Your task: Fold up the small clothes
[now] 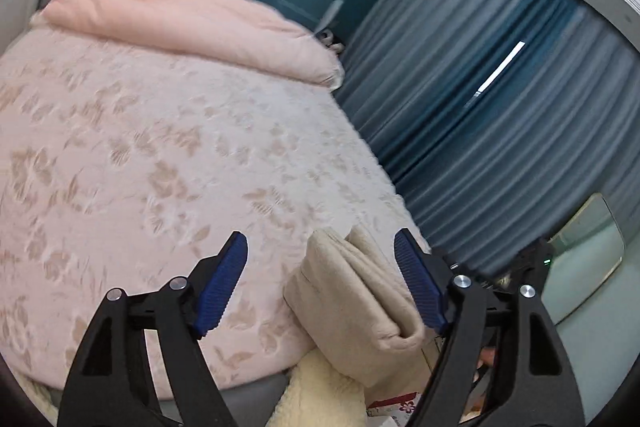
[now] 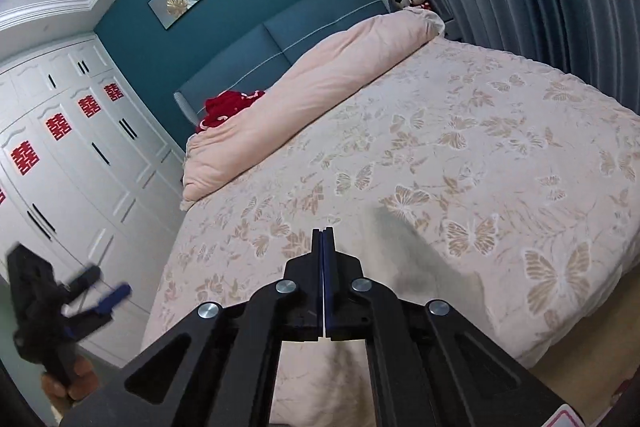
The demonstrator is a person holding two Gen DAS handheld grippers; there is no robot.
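Note:
A folded beige cloth (image 1: 356, 303) lies at the near corner of the bed, on top of a cream fleecy cloth (image 1: 316, 391). My left gripper (image 1: 320, 267) is open, its blue pads (image 1: 222, 289) on either side of the beige cloth's top, not touching it. It also shows, blurred, at the lower left of the right wrist view (image 2: 100, 291). My right gripper (image 2: 328, 231) is shut and empty above the bed's near edge. No small garment shows in the right wrist view.
The bed (image 2: 440, 167) has a pink butterfly-patterned cover. A rolled pink duvet (image 2: 320, 87) and a red item (image 2: 228, 107) lie by the blue headboard. White wardrobes (image 2: 72, 155) stand on one side, blue curtains (image 1: 500, 127) on the other. A mirror (image 1: 592, 255) leans by the curtains.

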